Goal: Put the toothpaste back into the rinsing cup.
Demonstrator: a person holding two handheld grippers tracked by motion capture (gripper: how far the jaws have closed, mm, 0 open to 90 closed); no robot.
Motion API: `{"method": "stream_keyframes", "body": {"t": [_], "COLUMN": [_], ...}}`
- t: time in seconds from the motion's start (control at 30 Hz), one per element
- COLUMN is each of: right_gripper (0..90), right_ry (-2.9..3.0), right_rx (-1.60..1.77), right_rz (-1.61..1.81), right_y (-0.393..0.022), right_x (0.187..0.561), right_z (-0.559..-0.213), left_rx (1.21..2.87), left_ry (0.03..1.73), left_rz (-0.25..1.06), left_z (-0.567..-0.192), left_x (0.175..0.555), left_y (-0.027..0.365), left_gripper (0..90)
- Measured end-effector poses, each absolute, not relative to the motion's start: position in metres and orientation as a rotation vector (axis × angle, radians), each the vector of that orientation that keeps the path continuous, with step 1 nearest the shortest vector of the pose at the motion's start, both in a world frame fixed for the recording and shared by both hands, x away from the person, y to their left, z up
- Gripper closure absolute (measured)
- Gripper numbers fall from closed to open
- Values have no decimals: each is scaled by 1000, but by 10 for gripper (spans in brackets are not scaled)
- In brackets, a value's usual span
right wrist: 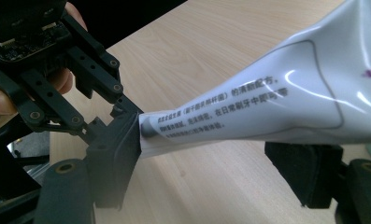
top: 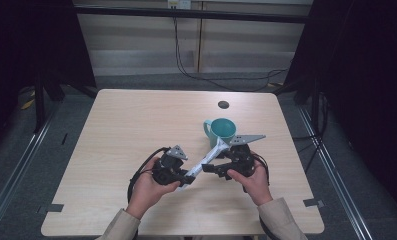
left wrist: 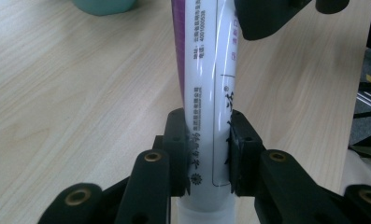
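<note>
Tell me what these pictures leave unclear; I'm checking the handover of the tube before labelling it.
- Tube's cap end: the toothpaste tube runs off the bottom edge of the left gripper view, past the left gripper.
- Right gripper: in the right gripper view the tube covers the gap, so whether its pads touch is unclear.
- Teal mug: cut off by the top edge in the left gripper view; its contents are too small in the high view.
</note>
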State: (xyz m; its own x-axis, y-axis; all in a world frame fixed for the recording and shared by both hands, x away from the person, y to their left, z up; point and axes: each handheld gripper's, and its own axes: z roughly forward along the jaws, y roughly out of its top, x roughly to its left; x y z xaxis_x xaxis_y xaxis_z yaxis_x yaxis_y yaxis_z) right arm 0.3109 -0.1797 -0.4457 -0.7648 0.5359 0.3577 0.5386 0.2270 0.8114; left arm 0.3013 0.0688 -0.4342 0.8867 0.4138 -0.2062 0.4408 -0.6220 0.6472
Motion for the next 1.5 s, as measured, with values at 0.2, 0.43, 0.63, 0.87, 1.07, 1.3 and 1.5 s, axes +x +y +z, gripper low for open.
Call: {"method": "stream_keyframes", "body": {"t": [0.2, 0.43, 0.63, 0.87, 1.07, 1.3, 1.5], "right_gripper": [275, 333, 430, 475, 522, 547, 635], "right_ry": [-2411, -2347, -2308, -2325, -2284, -2247, -2192], "right_rx": [-1086, -1090, -1068, -1053, -1064, -1099, -1148], "right_rz": [-1671, -1736, -1779, -1760, -1817, -1863, -1903], "right_y": [-180, -182, -181, -179, -179, -182, -184], "right_x": [311, 312, 314, 314, 314, 314, 314], "right_z": [-445, -438, -429, -424, -419, -416, -417], "left_rx": [2311, 2295, 2301, 2288, 2268, 2279, 2249], "left_ry": [598, 589, 571, 573, 577, 545, 547], "left_rz": [-54, -42, -38, -35, -25, 12, 23], "left_z": [-434, -432, -434, -437, -433, -429, -431], "left_x": [302, 302, 300, 300, 300, 297, 296], "left_y": [67, 66, 62, 57, 53, 42, 37], "left_gripper": [728, 724, 717, 716, 709, 654, 603]}}
